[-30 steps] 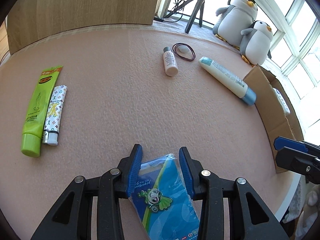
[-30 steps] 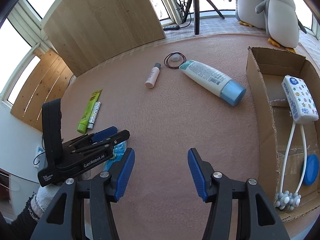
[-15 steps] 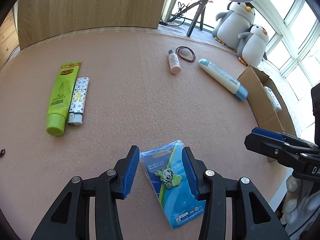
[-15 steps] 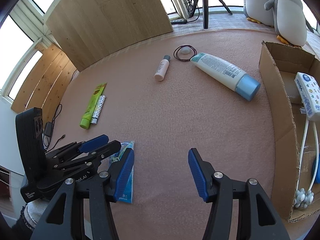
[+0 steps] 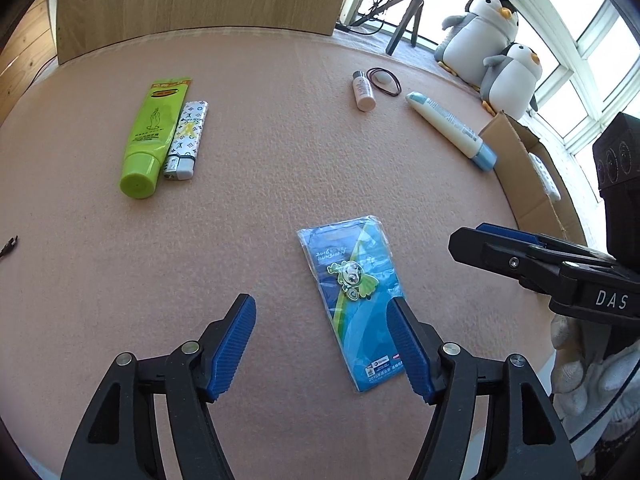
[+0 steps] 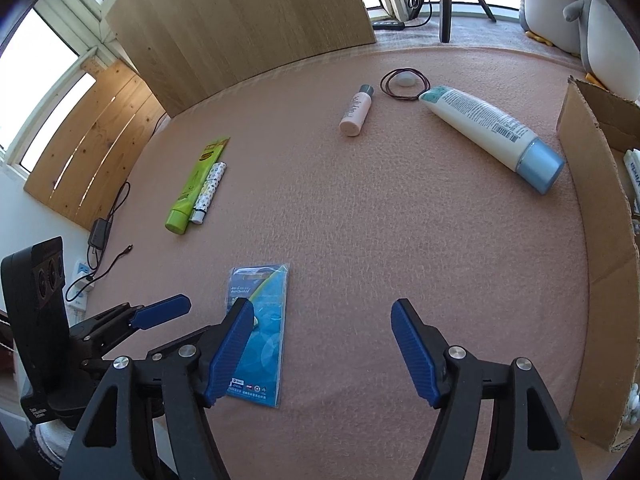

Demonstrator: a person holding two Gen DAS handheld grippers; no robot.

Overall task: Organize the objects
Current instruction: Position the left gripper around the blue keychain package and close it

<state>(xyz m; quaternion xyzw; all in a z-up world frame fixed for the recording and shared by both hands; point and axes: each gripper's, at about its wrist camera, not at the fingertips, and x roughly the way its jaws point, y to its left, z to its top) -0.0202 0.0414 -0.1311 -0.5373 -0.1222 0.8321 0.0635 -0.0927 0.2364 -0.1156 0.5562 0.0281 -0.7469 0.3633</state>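
A blue packet with a green frog badge [image 5: 352, 296] lies flat on the pink mat [image 5: 280, 160]. My left gripper [image 5: 322, 346] hovers just behind it with its jaws opening. The packet's near end lies between them, beside the right finger, and neither pad presses on it. In the right wrist view my right gripper [image 6: 322, 350] is also opening, with only bare mat between its fingers. The packet [image 6: 262, 320] lies partly behind its left finger. The left gripper [image 6: 160, 312] shows at the lower left there.
A green tube [image 5: 150, 140] and a patterned lighter [image 5: 186, 140] lie side by side at the left. A small bottle [image 5: 363, 90], hair ties [image 5: 384, 78] and a white lotion tube [image 5: 452, 130] lie at the far right. A cardboard box [image 6: 600, 240] borders the mat's right edge.
My left gripper let go of the blue packet, spread its jaws and drew back, leaving the packet on the mat. The right gripper's jaws also widened.
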